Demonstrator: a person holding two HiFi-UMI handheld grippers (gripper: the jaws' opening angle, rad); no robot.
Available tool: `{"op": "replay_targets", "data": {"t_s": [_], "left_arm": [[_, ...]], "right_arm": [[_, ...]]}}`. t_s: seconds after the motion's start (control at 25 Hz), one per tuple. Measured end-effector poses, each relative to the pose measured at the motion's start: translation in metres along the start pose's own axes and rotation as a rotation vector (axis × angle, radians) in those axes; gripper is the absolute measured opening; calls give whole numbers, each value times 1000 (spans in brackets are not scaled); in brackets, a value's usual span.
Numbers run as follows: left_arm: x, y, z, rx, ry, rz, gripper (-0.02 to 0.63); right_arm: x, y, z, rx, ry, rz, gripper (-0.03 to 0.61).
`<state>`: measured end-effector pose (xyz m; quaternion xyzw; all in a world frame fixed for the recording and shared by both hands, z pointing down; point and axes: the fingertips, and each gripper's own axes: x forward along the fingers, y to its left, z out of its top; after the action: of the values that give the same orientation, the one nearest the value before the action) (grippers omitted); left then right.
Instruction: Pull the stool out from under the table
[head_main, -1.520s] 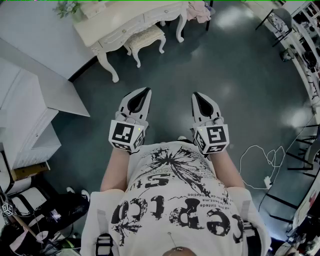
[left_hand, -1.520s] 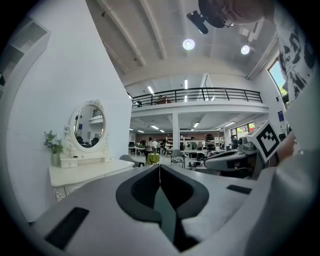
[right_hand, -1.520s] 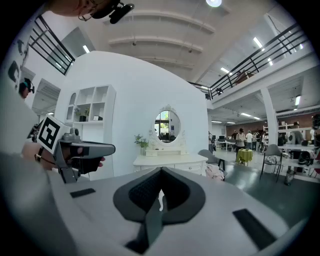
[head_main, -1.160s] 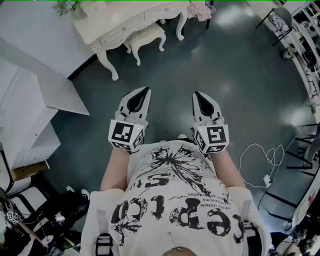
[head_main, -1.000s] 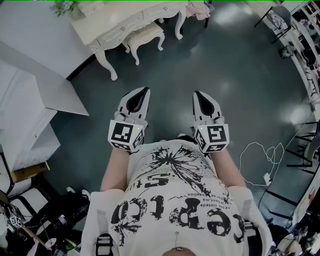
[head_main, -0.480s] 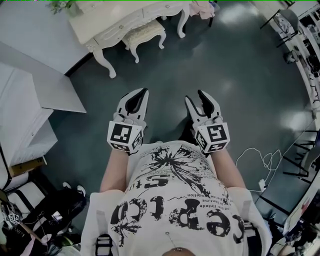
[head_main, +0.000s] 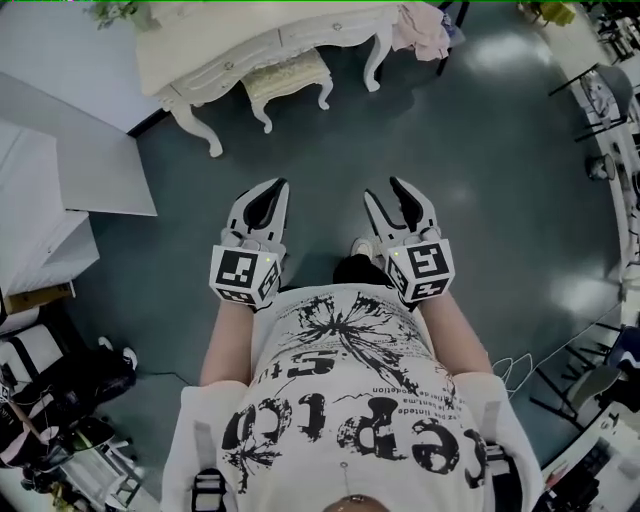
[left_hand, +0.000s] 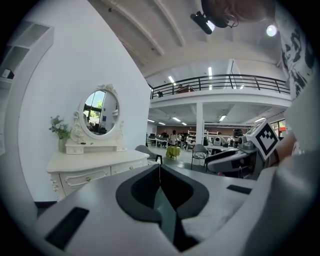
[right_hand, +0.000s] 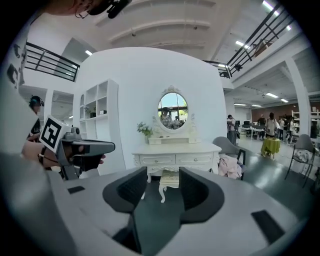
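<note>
A dark, glossy floor with patches of reflected light is seen beneath a person's two hand-held tools, in a large white hall with a railed balcony overhead. The left gripper is held with its jaws closed together on nothing. The right gripper is shown with its jaws apart, having just been opening, and nothing is held between them. Well ahead of both tools, a cream dressing table with carved legs is set against the white wall, topped by an oval mirror and a small plant. The stool is tucked under that table, its seat partly covered by the tabletop. It is pictured as cream, with a padded patterned seat and curved white legs, untouched by either tool. Pink cloth is draped beside the table's far end.
</note>
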<state>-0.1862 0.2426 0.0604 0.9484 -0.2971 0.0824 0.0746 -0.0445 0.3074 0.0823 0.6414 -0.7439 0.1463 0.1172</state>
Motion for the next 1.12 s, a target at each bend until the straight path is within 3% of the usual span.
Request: {"op": "replay_targets", "data": {"t_s": [0.24, 0.48, 0.76, 1.12], "left_arm": [[83, -15, 6, -48, -25, 87, 20], [121, -2, 1, -83, 5, 178, 21], [173, 63, -22, -134, 56, 247, 20], [258, 180, -21, -176, 68, 289, 21]], "right_arm": [[34, -91, 2, -60, 58, 84, 196], [78, -138, -2, -43, 96, 142, 210], [175, -161, -1, -51, 147, 194, 215], [328, -187, 15, -66, 189, 233, 215]]}}
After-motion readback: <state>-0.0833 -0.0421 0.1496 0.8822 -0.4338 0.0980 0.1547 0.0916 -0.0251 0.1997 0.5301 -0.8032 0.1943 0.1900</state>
